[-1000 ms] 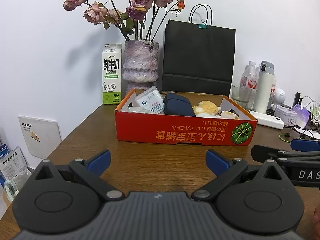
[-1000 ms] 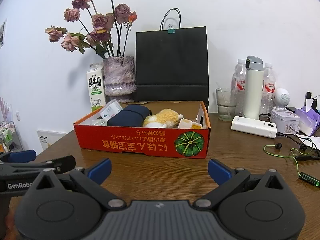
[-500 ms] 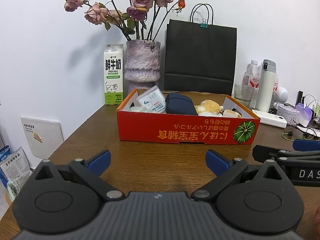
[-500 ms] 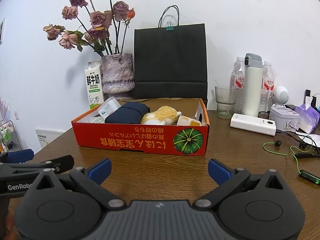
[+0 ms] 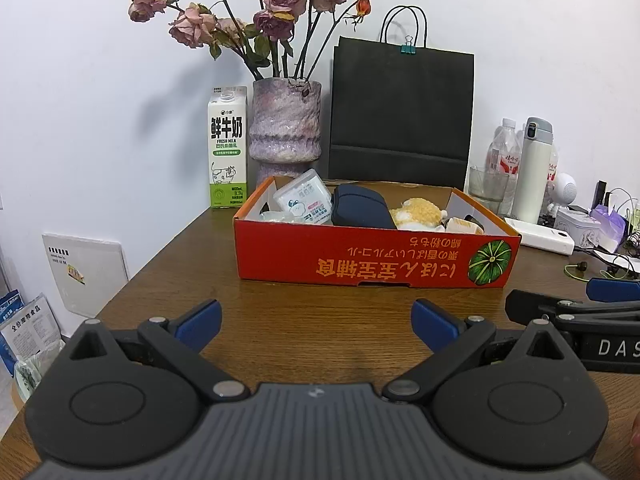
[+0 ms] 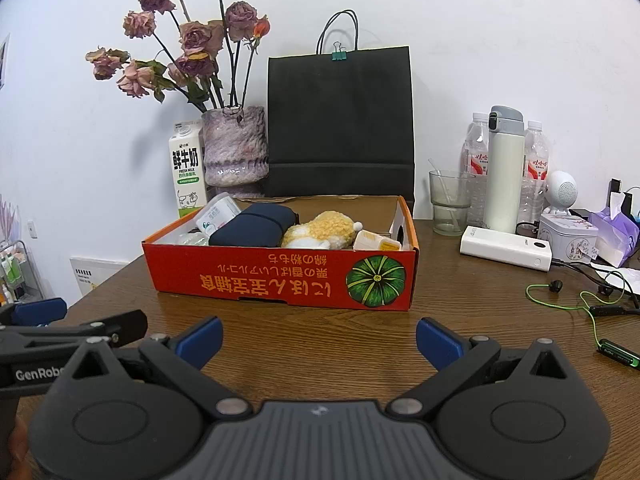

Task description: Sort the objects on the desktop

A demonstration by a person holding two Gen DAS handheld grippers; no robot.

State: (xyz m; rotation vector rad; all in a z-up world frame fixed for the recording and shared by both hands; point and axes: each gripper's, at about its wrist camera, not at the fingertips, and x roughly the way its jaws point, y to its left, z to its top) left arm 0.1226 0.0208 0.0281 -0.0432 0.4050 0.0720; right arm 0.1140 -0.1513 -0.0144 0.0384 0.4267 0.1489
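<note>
From left to right on the worktop (image 6: pixel 320 336): a milk carton (image 5: pixel 227 148), a vase (image 5: pixel 285 128) and a black paper bag (image 6: pixel 340 120) stand along the wall. In front of them sits the red box (image 6: pixel 280 280). It holds a white packet (image 5: pixel 306 200), a dark blue pouch (image 6: pixel 252 228), a yellow plush toy (image 6: pixel 320 232) and a small cream carton (image 6: pixel 376 242) – all inside its walls. To the right, loose on the worktop: a glass (image 6: pixel 450 202), a flask (image 6: pixel 506 168), a white power bank (image 6: pixel 506 248) and a green earphone cable (image 6: pixel 560 300).

Over the last second both views have drawn slightly nearer the box; nothing on the worktop has shifted.

The left tongs (image 5: pixel 316 322) are spread and hold nothing. The right tongs (image 6: pixel 319 340) – likewise spread, nothing between them.

This arrangement fits either a box already filled or one about to be emptied.
</note>
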